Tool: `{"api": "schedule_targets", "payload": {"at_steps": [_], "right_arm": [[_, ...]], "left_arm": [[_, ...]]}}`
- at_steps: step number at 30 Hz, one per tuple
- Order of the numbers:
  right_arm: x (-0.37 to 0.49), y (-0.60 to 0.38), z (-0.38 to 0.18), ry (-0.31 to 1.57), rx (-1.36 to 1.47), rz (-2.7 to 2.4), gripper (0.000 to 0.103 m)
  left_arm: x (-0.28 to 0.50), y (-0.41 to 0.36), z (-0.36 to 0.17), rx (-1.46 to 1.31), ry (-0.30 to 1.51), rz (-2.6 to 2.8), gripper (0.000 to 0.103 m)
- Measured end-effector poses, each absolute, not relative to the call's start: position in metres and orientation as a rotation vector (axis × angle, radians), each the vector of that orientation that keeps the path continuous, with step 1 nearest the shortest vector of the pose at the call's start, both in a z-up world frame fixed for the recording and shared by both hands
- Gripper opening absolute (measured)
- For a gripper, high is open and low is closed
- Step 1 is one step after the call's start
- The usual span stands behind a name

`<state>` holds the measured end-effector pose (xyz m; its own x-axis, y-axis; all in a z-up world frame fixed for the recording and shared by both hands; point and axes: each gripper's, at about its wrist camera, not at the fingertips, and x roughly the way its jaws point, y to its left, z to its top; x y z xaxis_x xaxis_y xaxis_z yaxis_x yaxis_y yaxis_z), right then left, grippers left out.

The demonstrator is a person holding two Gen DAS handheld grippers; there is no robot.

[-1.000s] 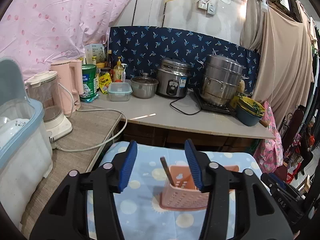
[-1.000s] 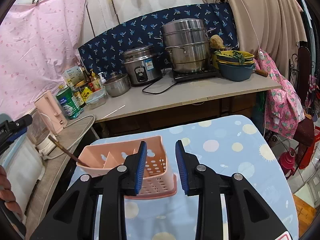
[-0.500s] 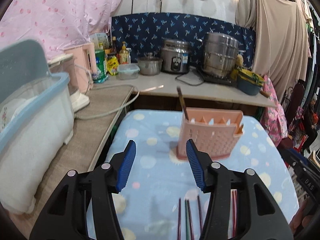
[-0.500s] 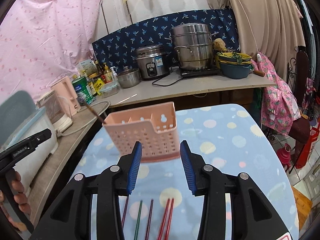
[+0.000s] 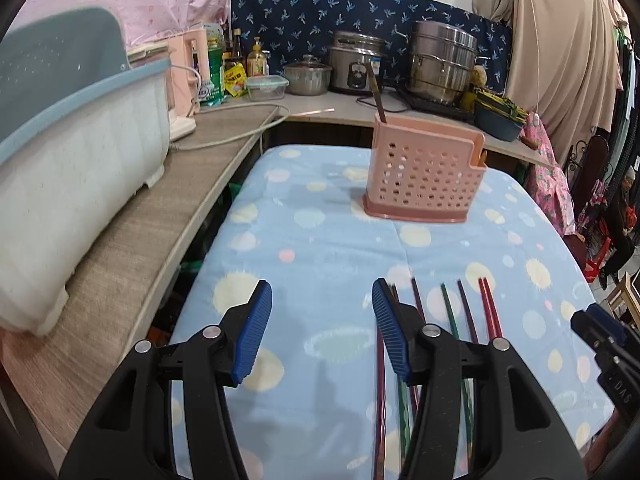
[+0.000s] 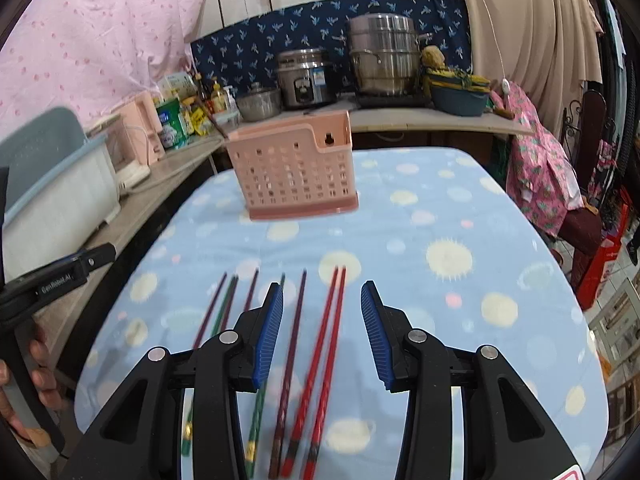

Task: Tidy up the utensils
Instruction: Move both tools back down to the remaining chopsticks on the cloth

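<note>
A pink perforated utensil holder (image 5: 424, 176) stands on the blue dotted cloth (image 5: 328, 248), with one dark chopstick (image 5: 375, 92) upright in its left compartment; it also shows in the right wrist view (image 6: 294, 172). Several chopsticks lie side by side on the cloth: a red pair (image 6: 330, 344), purple ones (image 6: 291, 356) and green ones (image 6: 224, 308). My right gripper (image 6: 322, 332) is open above the red pair and a purple chopstick. My left gripper (image 5: 320, 328) is open and empty, left of the chopsticks (image 5: 452, 312).
A white and blue dish rack (image 5: 68, 160) sits on the grey counter at the left. The back counter holds a rice cooker (image 5: 356, 66), steel pots (image 5: 442, 66), a kettle and bottles. Clothes hang at the right. The cloth-covered table drops off at its right edge.
Both grippers have pulled back from the holder and lowered toward the near end of the table. The chopsticks on the cloth have come into full view, and both jaws stand wider.
</note>
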<state>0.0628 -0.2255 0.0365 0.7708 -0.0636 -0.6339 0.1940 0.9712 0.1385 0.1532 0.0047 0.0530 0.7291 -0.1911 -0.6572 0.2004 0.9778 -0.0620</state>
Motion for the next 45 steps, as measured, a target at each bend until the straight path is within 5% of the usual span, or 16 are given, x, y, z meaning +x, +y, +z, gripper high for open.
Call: {"api": "schedule_targets", "payload": {"at_steps": [29,45], "right_arm": [[0.005,-0.201,-0.035,0.793,0.194,-0.171,0.04],[0.01,-0.195,-0.055,0.837,0.212,-0.15,0.023]], "left_arm": [[0.076,0.001,-0.022,0.053,0.872,-0.257,0.05],[0.067,-0.009,-0.039,0.057,0.918,-0.292,0.05]]}}
